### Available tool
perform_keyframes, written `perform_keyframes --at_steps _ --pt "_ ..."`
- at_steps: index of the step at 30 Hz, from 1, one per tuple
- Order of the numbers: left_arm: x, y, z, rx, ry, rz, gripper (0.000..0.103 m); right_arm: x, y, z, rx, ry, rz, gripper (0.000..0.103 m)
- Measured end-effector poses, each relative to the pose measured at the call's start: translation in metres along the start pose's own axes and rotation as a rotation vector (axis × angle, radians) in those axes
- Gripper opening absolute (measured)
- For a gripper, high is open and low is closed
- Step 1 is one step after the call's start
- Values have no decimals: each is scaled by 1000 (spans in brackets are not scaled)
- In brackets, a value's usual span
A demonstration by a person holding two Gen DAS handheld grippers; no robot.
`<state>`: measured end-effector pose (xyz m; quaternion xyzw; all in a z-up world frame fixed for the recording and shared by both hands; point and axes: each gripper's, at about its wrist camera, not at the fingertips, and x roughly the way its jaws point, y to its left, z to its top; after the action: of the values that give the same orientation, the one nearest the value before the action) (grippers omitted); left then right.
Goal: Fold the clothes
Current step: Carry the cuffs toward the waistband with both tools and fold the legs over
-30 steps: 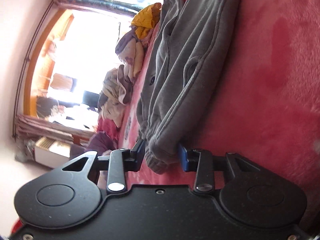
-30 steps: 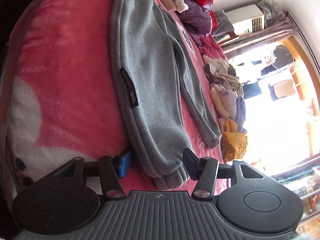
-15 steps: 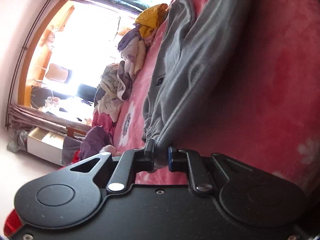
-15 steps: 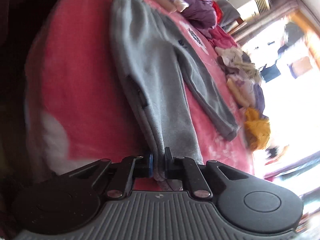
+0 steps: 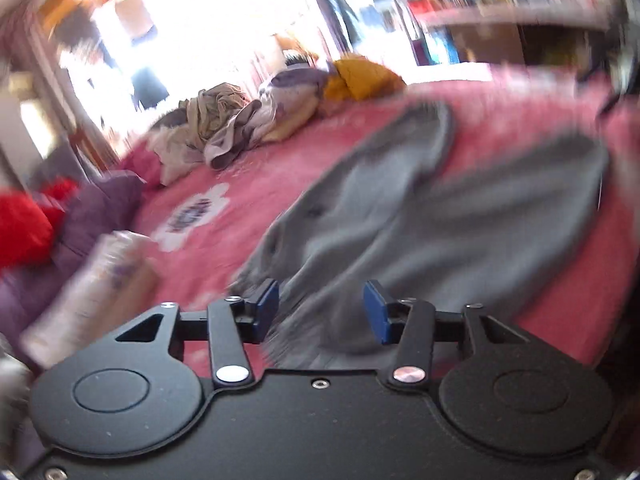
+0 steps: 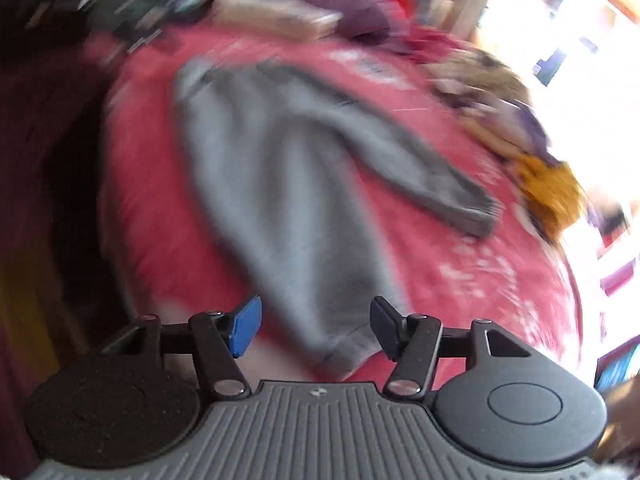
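Observation:
Grey sweatpants [image 5: 440, 216] lie spread on a pink fleece blanket [image 5: 248, 168]; both views are motion-blurred. My left gripper [image 5: 322, 312] is open, its blue pads apart over the waist end of the pants, holding nothing. In the right wrist view the pants [image 6: 280, 184] run away from me, one leg angling right to its cuff [image 6: 476, 216]. My right gripper [image 6: 316, 328] is open over the near cuff, which lies loose between the pads.
A heap of crumpled clothes [image 5: 240, 120] with a yellow garment [image 5: 360, 76] lies along the far side by a bright window. Purple and red garments [image 5: 52, 216] sit at the left. The bed's dark edge [image 6: 60, 160] drops off at the left in the right wrist view.
Half a second ago both grippers were shut on the pants' ends. Both have now opened and let go, and both cameras have swung round, blurring the views.

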<state>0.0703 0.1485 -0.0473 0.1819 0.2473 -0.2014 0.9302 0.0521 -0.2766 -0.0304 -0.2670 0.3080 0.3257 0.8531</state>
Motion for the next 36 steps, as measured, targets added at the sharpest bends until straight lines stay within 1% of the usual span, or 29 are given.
perform_keyframes --at_steps 1,2,3,4,5,8,9,10,13,16,18,19,20,21,22,23,24,25,26,27,28,29,31,32,33,34,36 --pt "9 2 10 -92 -15 -55 40 7 -16 8 72 -22 -11 54" --pt "22 3 19 -179 -30 -106 36 15 -33 17 146 -42 -19 51" --pt "37 2 26 -262 -36 -148 35 25 -49 24 219 -57 -23 48" --pt "52 2 32 -335 -30 -179 34 35 -66 30 292 -67 -26 48" --pt "69 0 38 -400 -26 -201 32 49 -85 37 374 -74 -29 48" --pt "108 -4 50 -530 -12 -262 31 92 -145 46 642 -118 -24 48" --pt "118 -5 53 -546 -5 -271 31 109 -164 48 719 -119 -30 49" --pt "128 -6 56 -560 2 -278 31 125 -179 49 770 -117 -42 50" --pt "152 0 55 -575 38 -283 31 166 -216 53 859 -111 -35 53" --pt "164 11 41 -584 70 -261 31 209 -241 64 847 -77 -16 53" --pt "172 18 34 -588 109 -235 31 234 -252 65 844 -36 23 53" --pt "175 20 29 -575 123 -231 31 246 -257 65 852 -19 64 48" --pt "174 22 28 -560 133 -233 31 256 -262 62 873 -6 139 30" --pt "174 24 27 -545 143 -236 31 263 -265 60 895 2 207 22" --pt "174 26 26 -530 152 -238 31 263 -270 57 937 -22 281 22" --pt "176 26 25 -517 155 -239 31 257 -279 51 1005 -99 364 21" --pt "178 27 24 -504 157 -239 31 255 -290 43 1083 -167 400 18" --pt "179 27 23 -492 159 -241 31 260 -300 31 1171 -178 396 14" --pt "180 28 22 -492 160 -247 31 266 -310 19 1259 -189 392 11" --pt "179 29 20 -498 161 -253 31 272 -315 13 1291 -159 370 12" --pt "179 31 18 -504 162 -259 31 281 -312 15 1236 -68 321 12" --pt "179 32 17 -511 160 -264 31 285 -310 15 1208 -20 294 12" --pt "176 34 16 -518 158 -266 31 279 -310 16 1226 -29 288 13" --pt "173 33 17 -509 152 -264 32 274 -309 19 1218 -27 272 17" --pt "169 33 18 -498 145 -261 37 269 -307 24 1188 -21 242 30" --pt "163 31 19 -484 127 -256 41 263 -304 30 1157 -14 212 33" --pt "155 28 21 -458 102 -249 42 246 -298 43 1080 -9 117 43"
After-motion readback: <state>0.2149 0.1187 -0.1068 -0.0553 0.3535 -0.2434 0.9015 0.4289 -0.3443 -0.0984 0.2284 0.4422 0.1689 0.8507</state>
